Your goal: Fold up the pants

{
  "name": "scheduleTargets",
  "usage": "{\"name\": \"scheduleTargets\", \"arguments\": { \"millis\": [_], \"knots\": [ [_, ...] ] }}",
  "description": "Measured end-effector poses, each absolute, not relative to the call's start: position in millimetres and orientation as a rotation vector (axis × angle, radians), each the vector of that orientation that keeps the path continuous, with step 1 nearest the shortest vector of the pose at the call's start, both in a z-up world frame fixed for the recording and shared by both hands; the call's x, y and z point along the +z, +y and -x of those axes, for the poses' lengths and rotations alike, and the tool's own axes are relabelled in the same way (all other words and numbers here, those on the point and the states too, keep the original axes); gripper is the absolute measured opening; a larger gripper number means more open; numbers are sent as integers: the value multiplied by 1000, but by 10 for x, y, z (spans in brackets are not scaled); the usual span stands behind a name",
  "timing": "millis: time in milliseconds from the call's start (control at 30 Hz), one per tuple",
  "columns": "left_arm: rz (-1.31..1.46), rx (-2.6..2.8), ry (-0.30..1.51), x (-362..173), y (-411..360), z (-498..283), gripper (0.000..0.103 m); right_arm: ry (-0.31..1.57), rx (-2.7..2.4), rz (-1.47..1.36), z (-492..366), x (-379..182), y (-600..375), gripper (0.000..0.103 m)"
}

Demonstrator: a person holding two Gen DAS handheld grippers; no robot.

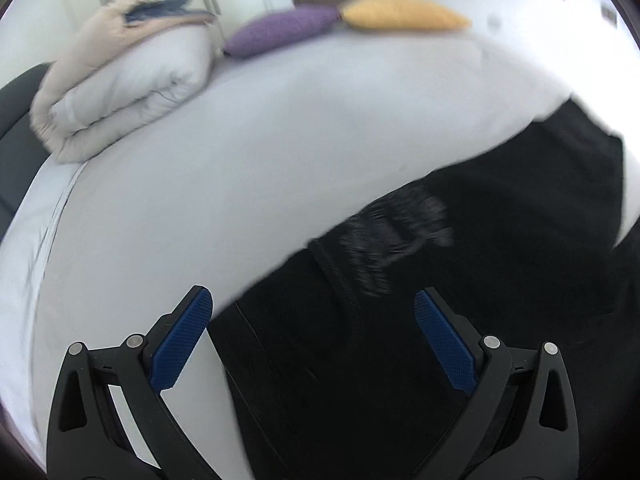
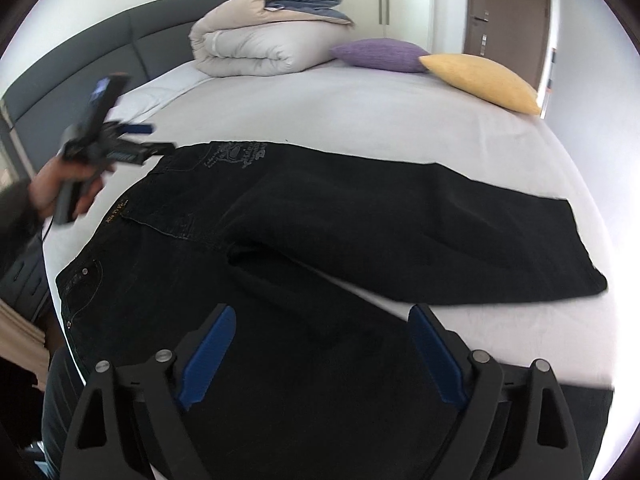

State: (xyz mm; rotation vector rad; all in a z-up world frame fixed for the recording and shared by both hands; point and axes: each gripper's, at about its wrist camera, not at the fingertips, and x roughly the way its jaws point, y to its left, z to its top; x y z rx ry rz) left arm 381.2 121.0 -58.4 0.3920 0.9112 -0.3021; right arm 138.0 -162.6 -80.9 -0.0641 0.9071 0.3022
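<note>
Black pants (image 2: 360, 220) lie spread flat on the white bed sheet (image 2: 320, 112), waist at the left, both legs running to the right. A pale print marks the back pocket near the waist (image 2: 236, 156). My right gripper (image 2: 322, 312) is open and empty, hovering over the nearer leg. My left gripper (image 1: 314, 300) is open and empty above the waist edge of the pants (image 1: 440, 280), with the blurred pocket print (image 1: 396, 228) just ahead. The left gripper also shows in the right wrist view (image 2: 148, 136), held in a hand beside the waistband.
A folded beige duvet (image 2: 260, 40) lies at the head of the bed, with a purple pillow (image 2: 376, 54) and a yellow pillow (image 2: 484, 80) beside it. A dark padded headboard (image 2: 100, 48) runs along the left. A brown door (image 2: 504, 4) stands beyond.
</note>
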Motion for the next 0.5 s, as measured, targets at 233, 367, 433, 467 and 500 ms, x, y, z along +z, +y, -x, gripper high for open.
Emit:
{"name": "scheduleTargets", "arguments": {
  "millis": [233, 367, 433, 467, 500],
  "knots": [
    [-527, -395, 1047, -1032, 1187, -4605, 103, 915, 419, 127, -1724, -987, -1526, 86],
    [-505, -449, 1148, -1300, 1211, -4871, 101, 934, 457, 140, -1899, -1066, -1444, 76],
    [-436, -473, 1173, -1331, 1290, -4981, 83, 935, 474, 153, -1955, -1096, -1387, 72],
    [-397, -493, 1178, -1337, 1325, -5008, 77, 935, 482, 161, -1996, -1107, -1363, 70],
    [-389, -503, 1174, -1336, 1326, -5009, 63, 935, 488, 172, -2043, -1114, -1343, 68]
  ]
}}
